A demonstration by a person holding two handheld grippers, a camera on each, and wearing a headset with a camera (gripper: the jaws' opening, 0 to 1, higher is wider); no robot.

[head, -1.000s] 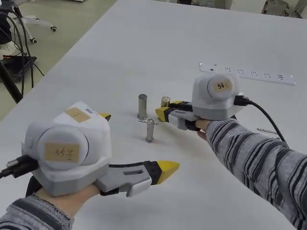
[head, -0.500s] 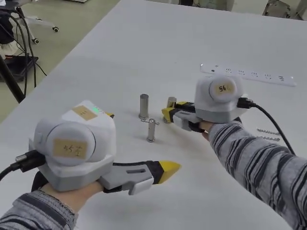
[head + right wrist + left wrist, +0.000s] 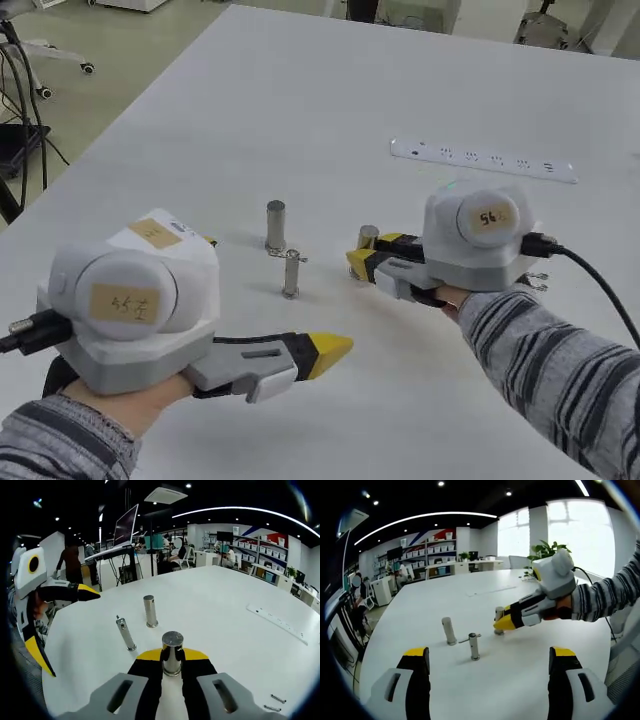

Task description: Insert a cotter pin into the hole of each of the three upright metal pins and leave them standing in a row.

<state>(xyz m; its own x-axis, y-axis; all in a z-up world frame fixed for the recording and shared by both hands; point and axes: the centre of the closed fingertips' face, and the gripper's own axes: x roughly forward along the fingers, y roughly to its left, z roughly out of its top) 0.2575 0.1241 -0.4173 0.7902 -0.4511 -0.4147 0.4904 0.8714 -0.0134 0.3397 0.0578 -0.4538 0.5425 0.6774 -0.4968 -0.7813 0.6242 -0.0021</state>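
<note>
Here the right gripper (image 3: 172, 664) jaws clamp one upright metal pin (image 3: 172, 645); the left gripper (image 3: 490, 675) jaws gape empty. Bare tabletop (image 3: 300, 90) spreads around, its left edge and the power strip (image 3: 483, 160) well apart.

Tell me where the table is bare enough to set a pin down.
Bare: the stretch between the power strip and the far pin, and the near table between the left gripper and the right gripper. Crowded: around the far pin, the cottered pin and the held pin in the right gripper's jaws; loose cotter pins lie beside it.
</note>
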